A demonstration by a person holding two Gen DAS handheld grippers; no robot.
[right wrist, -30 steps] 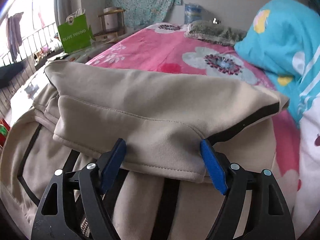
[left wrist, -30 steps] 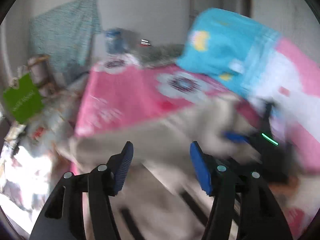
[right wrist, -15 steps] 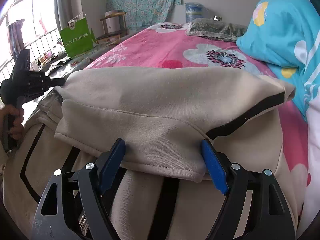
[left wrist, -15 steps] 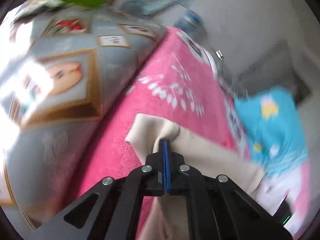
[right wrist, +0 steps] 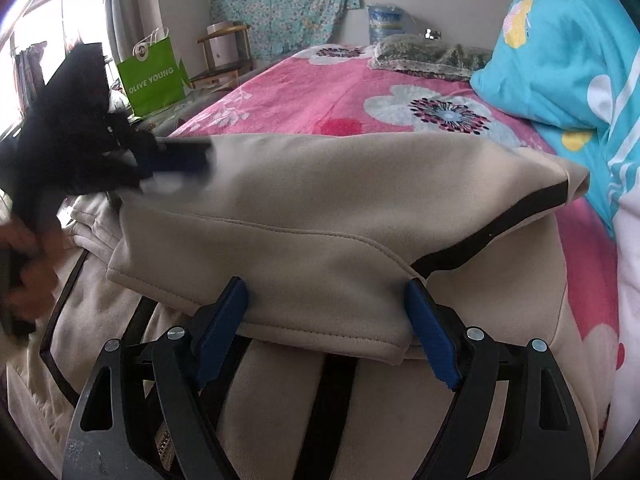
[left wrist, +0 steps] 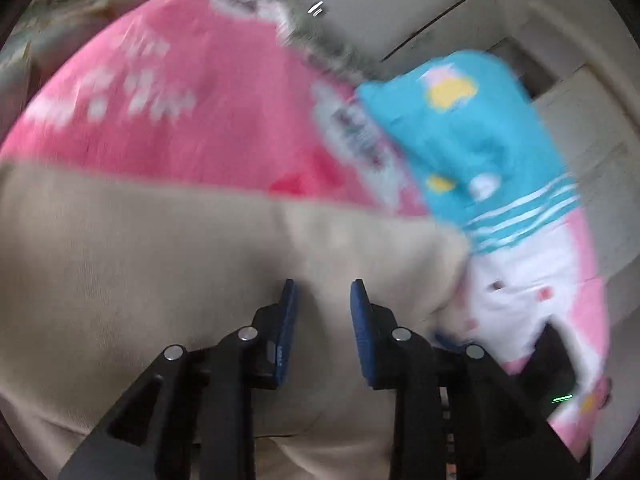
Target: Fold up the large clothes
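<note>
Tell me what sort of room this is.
Most likely a bedroom at home: the beige garment lies on a bed with a pink floral blanket, a blue cartoon-print quilt is heaped beside it, and a green shopping bag stands by the window.

A bed [right wrist: 304, 92] covered by a pink blanket printed with large white and dark flowers carries everything. Across its near end lies a beige garment with black stripes [right wrist: 340, 208], folded over on itself, its doubled edge toward the near side. Along the right edge rests a turquoise quilt with white stripes and yellow patches [right wrist: 560, 64], with white and pink bedding below it. At the far end, near the right corner, lies a dark mottled cushion with a lace border [right wrist: 432, 58].
</note>
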